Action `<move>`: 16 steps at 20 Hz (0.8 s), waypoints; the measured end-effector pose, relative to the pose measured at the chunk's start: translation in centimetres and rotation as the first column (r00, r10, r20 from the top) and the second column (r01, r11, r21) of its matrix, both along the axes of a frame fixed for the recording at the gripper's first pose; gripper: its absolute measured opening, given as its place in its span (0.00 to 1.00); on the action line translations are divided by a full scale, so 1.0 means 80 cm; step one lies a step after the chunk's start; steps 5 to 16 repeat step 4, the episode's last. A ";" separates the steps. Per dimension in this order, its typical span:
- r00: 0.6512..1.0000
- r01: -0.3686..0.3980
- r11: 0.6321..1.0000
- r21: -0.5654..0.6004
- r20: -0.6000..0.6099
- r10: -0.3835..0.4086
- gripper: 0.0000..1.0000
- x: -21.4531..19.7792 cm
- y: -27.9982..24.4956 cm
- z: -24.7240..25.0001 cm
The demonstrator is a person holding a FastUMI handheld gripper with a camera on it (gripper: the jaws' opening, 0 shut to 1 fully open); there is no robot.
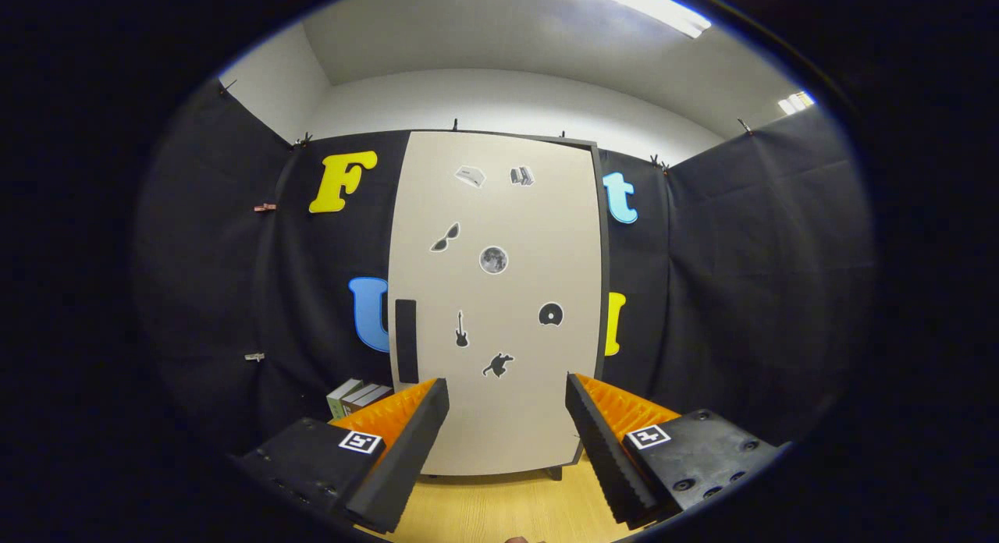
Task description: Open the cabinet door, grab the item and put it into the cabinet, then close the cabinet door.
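A tall beige cabinet door (499, 293) stands shut straight ahead, beyond my fingers, with several small stickers on it. A black vertical handle (406, 340) sits on its left edge, above my left finger (414, 434). My gripper (507, 391) is open, its two fingers wide apart with nothing between them, still some way from the door. Two or three books (355, 396) lie stacked on the wooden surface to the left of the cabinet, partly hidden behind the left finger.
The cabinet stands on a light wooden tabletop (499, 512) that runs toward me below the fingers. Black cloth walls (749, 293) close the booth on the left, back and right.
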State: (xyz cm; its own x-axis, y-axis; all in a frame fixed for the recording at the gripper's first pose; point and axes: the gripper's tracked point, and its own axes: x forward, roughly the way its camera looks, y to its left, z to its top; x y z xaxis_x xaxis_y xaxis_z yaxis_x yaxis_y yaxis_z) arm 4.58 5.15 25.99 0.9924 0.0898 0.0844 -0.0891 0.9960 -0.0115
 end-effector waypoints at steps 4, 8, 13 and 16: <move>1.000 -0.005 1.000 0.008 -0.002 0.005 0.97 0.000 0.000 0.000; 1.000 -0.005 1.000 0.008 -0.002 0.005 0.97 0.000 0.000 0.000; 1.000 -0.005 1.000 0.008 -0.002 0.005 0.97 0.000 0.000 0.000; 1.000 -0.005 1.000 0.008 -0.002 0.005 0.97 0.000 0.000 0.000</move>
